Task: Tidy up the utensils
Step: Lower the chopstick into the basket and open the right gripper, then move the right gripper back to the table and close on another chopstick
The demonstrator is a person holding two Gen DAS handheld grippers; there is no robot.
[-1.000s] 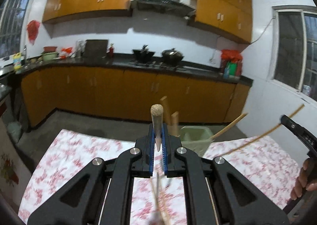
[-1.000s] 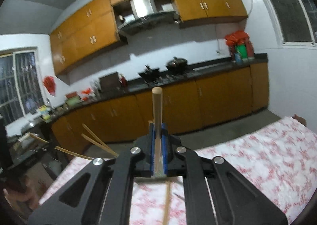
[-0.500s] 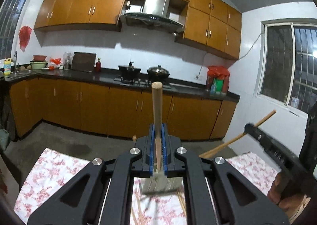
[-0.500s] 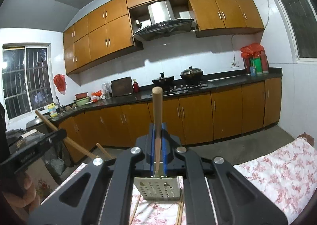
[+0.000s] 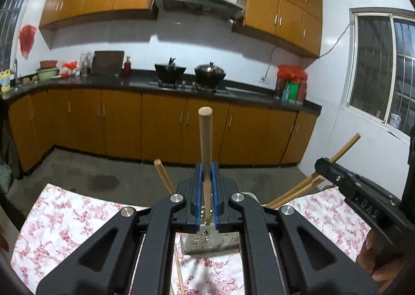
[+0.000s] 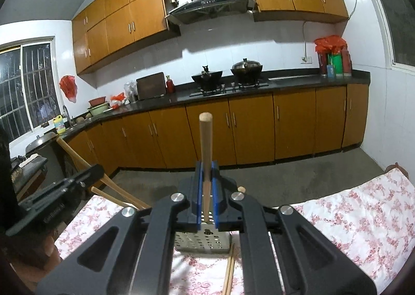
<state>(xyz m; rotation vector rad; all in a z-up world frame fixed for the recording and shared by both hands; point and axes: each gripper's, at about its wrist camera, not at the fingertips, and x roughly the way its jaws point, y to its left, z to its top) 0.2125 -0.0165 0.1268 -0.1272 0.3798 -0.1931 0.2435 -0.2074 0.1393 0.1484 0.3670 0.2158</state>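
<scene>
Kitchen background: orange cabinets, dark worktop with two pots on the hob, range hood above. Foreground surface is a table (image 5: 64, 214) under a pink floral cloth.

Left gripper (image 5: 206, 191): jaws clamped together on a wooden stick (image 5: 205, 144), probably a chopstick or a utensil handle, which stands up out of the blue pads with its round end uppermost. Right gripper (image 6: 206, 191): same arrangement, jaws pressed on a second wooden stick (image 6: 206, 147), also upright.

Perforated metal holder (image 5: 210, 241) stands on the cloth directly below and ahead of both grippers; same holder seen from the right wrist (image 6: 202, 241). It already carries several wooden sticks: one leans out to the left (image 5: 164, 175), others lean out to the right toward the other gripper. Loose chopsticks (image 6: 228, 269) lie flat on the cloth just in front of the holder, so sorting is not finished.

Judgement on the hold: gripping each stick low on its shaft and keeping it near vertical lets the lower tip be lined up with the holder's mouth and dropped straight in. Both grippers sit side by side facing the holder, which suggests a paired insertion.

Lower tips are hidden behind the gripper bodies; cannot tell whether they are inside the holder yet.

Risk: sticks already leaning in the holder could block entry.
</scene>
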